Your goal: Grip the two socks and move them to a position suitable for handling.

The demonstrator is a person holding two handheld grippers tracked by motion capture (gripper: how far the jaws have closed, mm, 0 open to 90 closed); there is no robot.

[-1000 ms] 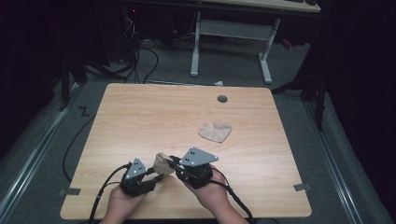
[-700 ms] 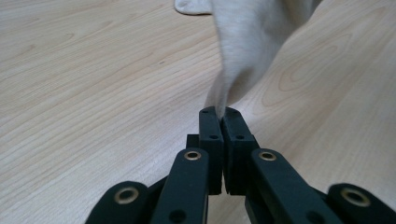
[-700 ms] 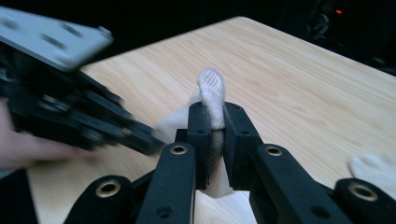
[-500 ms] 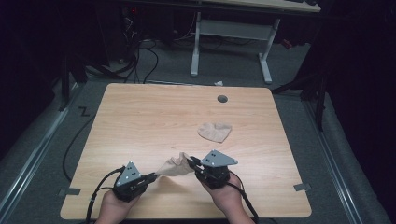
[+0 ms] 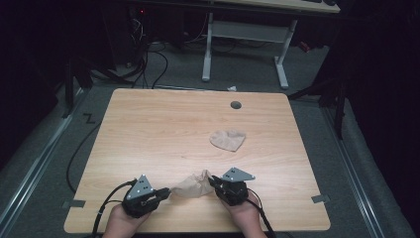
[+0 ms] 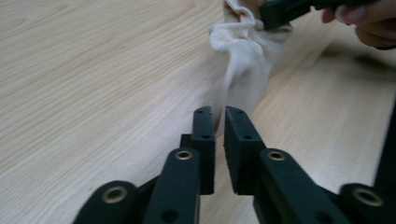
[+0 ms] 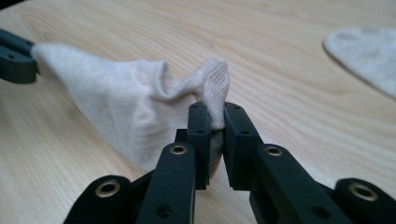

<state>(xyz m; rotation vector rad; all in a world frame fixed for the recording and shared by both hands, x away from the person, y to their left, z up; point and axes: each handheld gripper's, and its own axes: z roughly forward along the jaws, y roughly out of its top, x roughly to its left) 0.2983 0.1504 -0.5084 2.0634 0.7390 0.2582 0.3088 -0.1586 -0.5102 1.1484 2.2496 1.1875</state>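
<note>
A beige sock (image 5: 192,185) is stretched between my two grippers near the table's front edge. My left gripper (image 5: 167,192) is shut on its left end; in the left gripper view the sock (image 6: 246,70) runs away from the closed jaws (image 6: 219,116). My right gripper (image 5: 212,181) is shut on the ribbed cuff end (image 7: 215,86), pinched between its jaws (image 7: 215,114). The left gripper's black jaw tip (image 7: 14,56) holds the far corner in the right gripper view. A second beige sock (image 5: 228,139) lies flat near the table's middle, apart from both grippers.
The wooden table (image 5: 158,134) has a round cable hole (image 5: 236,105) at its back. Beyond it stand a white desk frame (image 5: 245,39) and floor cables (image 5: 148,54). Tape marks (image 5: 317,199) sit near the front corners.
Both grippers moved apart along the front edge, the left one leftward and the right one rightward, pulling the sock out from a bunch into a stretched strip.
</note>
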